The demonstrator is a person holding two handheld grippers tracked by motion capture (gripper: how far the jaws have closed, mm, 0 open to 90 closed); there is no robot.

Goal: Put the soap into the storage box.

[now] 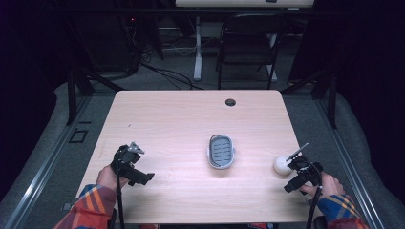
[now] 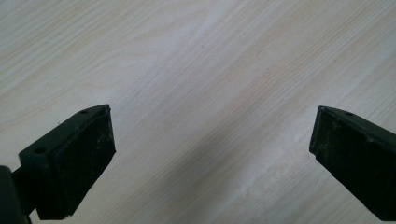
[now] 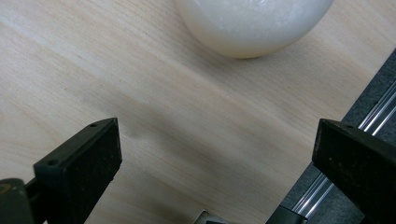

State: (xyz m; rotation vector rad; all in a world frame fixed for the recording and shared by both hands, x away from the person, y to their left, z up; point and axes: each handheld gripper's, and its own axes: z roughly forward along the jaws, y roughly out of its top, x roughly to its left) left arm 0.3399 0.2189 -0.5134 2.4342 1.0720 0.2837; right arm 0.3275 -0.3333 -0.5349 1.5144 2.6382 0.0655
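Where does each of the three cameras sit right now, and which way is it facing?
High view: above the person's side, looking forward and down at the table, grey tray, both forearms.
Left gripper view: on the left tool, facing bare wood, jaws apart.
Right gripper view: on the right tool, facing the white ball, shared with the high view.

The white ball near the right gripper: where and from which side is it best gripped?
Probably across its widest middle. The white ball is round and smooth, so off-centre fingers could slip. It rests on the table ahead of the open right gripper, so ease straight forward until it sits between the jaws.
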